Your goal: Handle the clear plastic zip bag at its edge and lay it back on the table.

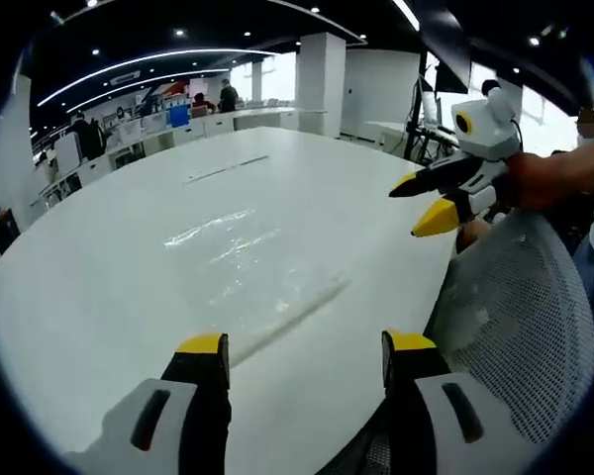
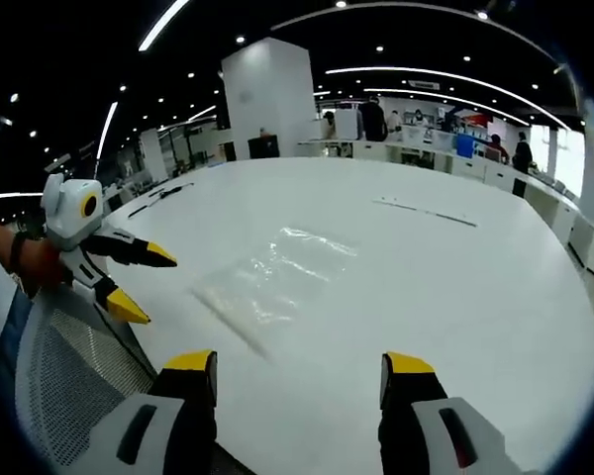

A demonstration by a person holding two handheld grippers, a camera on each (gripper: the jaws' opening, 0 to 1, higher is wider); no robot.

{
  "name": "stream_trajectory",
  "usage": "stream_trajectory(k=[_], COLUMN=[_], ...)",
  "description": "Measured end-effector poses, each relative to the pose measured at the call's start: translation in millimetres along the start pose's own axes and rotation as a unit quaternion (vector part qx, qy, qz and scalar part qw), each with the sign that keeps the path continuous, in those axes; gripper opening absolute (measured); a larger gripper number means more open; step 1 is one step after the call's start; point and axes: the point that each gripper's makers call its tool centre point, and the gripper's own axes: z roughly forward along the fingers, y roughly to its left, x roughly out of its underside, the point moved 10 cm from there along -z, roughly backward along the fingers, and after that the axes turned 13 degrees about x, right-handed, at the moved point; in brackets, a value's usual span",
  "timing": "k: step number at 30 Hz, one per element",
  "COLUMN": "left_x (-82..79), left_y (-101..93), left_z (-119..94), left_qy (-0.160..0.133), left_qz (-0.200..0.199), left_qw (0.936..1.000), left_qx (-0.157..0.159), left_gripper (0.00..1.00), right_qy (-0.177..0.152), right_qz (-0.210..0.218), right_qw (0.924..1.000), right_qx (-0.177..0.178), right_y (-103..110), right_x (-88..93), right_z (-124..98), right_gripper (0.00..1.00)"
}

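In the left gripper view we see our left tongs (image 1: 305, 358) at the bottom edge, jaws spread with bare counter between the yellow tips and nothing pinched. Ahead of them the clear plastic zip bag (image 1: 246, 259) lies flat on the white counter (image 1: 99, 287), its zip strip running as a faint diagonal line along the edge nearest these tongs. Further right, the right tongs (image 1: 413, 210) come in over the counter's edge, held by a hand (image 1: 535, 178); their two yellow-tipped jaws stand apart and hold nothing, well clear of the bag. Below them sits the mesh back of a grey chair (image 1: 515, 317).

In the right gripper view the left tongs (image 2: 150, 287) show at the far left, above the same chair (image 2: 69, 376), jaws parted and empty. Moving right, the bag (image 2: 272, 277) rests on the counter (image 2: 495, 297), glinting, with its zip edge toward the lower left, apart from both pairs of tongs. At the bottom, our right tongs (image 2: 302, 374) are spread wide over bare counter, just short of the bag's near corner. Two thin dark strips (image 2: 426, 211) lie further back on the counter, and people stand at desks (image 2: 416, 148) beyond.
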Motion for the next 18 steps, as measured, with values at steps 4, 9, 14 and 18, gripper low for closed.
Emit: stream_trajectory(k=[4,9,14,18], left_x=[0.4,1.5,3.3,2.5], left_y=[0.4,0.7,2.2,6.2], left_z=[-2,-6,-9,-13], left_qy=[0.0,-0.001,-0.004,-0.012], left_qz=[-0.002,-0.009,-0.014,-0.027], left_qw=[1.0,1.0,0.9999,0.9995], left_qx=[-0.001,-0.001,-0.006,-0.008], left_gripper=[0.62,0.62,0.62,0.62], right_qy=[-0.006,-0.008,-0.013,-0.008], right_qz=[0.011,0.013,0.022,0.022], right_qw=[0.9999,0.9999,0.9997,0.9997], right_qx=[0.004,0.003,0.002,0.001], right_y=[-1,1,-1,0], right_x=[0.2,0.6,-0.6,0.1], right_z=[-2,-4,-7,-7], right_gripper=[0.69,0.71,0.73,0.75])
